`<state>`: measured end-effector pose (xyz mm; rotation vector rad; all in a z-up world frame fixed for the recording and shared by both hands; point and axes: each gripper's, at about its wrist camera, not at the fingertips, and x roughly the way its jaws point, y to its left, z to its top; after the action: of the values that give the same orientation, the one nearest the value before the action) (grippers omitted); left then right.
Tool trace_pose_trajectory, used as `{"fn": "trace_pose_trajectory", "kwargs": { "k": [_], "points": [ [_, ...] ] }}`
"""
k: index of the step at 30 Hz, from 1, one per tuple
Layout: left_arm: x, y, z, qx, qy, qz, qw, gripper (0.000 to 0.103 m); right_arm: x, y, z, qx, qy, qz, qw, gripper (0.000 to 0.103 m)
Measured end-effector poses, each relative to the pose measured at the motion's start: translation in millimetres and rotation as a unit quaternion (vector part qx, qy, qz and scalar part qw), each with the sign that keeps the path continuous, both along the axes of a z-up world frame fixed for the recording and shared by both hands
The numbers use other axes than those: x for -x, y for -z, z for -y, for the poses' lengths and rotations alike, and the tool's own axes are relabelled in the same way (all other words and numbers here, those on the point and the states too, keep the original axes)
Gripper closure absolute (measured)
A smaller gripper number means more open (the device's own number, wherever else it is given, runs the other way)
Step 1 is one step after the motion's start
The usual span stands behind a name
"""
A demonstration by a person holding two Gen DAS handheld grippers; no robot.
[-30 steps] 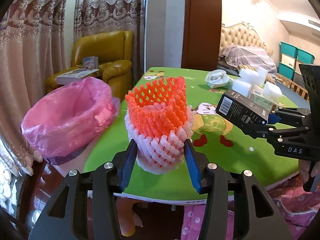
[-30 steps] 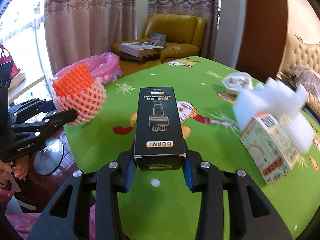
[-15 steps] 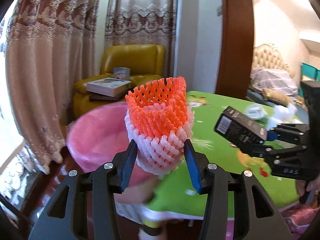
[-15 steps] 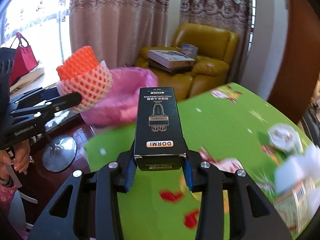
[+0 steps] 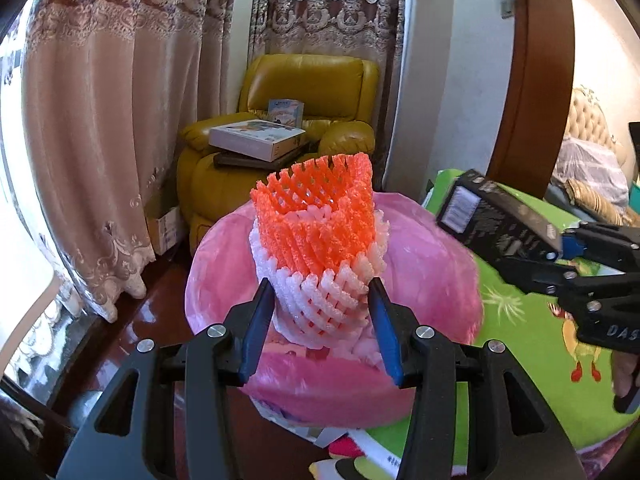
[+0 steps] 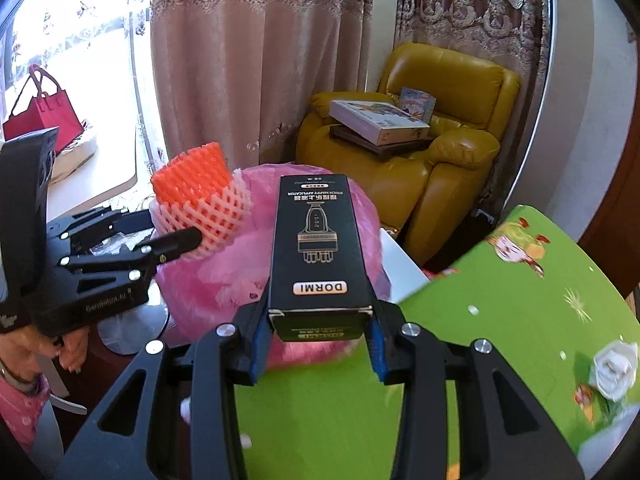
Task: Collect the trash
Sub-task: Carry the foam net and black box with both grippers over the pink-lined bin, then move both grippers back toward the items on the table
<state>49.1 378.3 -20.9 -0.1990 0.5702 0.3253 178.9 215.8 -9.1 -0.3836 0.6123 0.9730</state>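
Note:
An orange foam fruit net nested in a white one [image 5: 320, 248] is pinched in my left gripper [image 5: 322, 320], which hangs over the open pink trash bag [image 5: 432, 264]. In the right wrist view the same foam nets [image 6: 200, 200] sit at the left, above the pink trash bag [image 6: 224, 280]. My right gripper [image 6: 320, 340] is shut on a black DORMI box [image 6: 320, 240], held over the bag's near edge. From the left wrist view that black box [image 5: 496, 224] juts in from the right, just beside the bag.
A green cartoon-print table [image 6: 520, 320] lies to the right, with a crumpled white wrapper [image 6: 612, 364] on it. A yellow armchair [image 5: 312, 92] stacked with boxed books stands behind the bag. Curtains [image 5: 120, 120] hang at the left. A person's hand [image 6: 48, 344] grips the left tool.
Both grippers swung left from over the table to above the pink bag, each still holding its item. The table has slid to the right edge of both views.

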Motion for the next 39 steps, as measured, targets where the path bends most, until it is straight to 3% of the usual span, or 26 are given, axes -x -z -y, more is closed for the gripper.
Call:
{"fn": "trace_pose_trajectory", "kwargs": {
  "k": [2,5,7,9,15,22,25,28,31,39],
  "points": [
    [-5,1,-7,0.002,-0.017,0.003,0.9998,0.051,-4,1,-13,-0.002,-0.015,-0.008,1.000,0.060],
    [-9,5,-14,0.006,-0.052,-0.002,0.9986,0.031,-6,-1,-19,-0.006,-0.007,0.001,1.000,0.042],
    [-4,6,-13,0.015,-0.062,0.005,0.9980,0.020,-7,-4,-11,-0.023,-0.005,-0.016,1.000,0.040],
    [5,5,-8,0.015,-0.071,0.013,0.9973,0.015,-5,-6,4,-0.034,0.002,-0.017,0.999,0.039],
    [33,10,21,0.011,-0.069,0.023,0.9973,0.012,9,1,67,-0.032,0.020,0.002,0.999,0.039],
    [29,12,64,-0.008,-0.037,0.012,0.9992,0.010,21,4,150,-0.052,0.061,0.007,0.997,0.039],
    [24,10,86,0.002,-0.020,0.018,0.9996,0.008,24,3,198,-0.072,0.092,0.005,0.993,0.039],
    [14,8,117,0.018,0.018,0.020,0.9995,0.008,24,6,243,-0.088,0.130,-0.003,0.988,0.035],
    [2,7,156,0.009,0.063,0.013,0.9979,0.008,26,10,284,-0.089,0.167,0.000,0.982,0.035],
    [-40,15,266,-0.012,0.171,-0.019,0.9851,0.008,24,23,387,-0.083,0.263,0.005,0.961,0.035]
  ]
}}
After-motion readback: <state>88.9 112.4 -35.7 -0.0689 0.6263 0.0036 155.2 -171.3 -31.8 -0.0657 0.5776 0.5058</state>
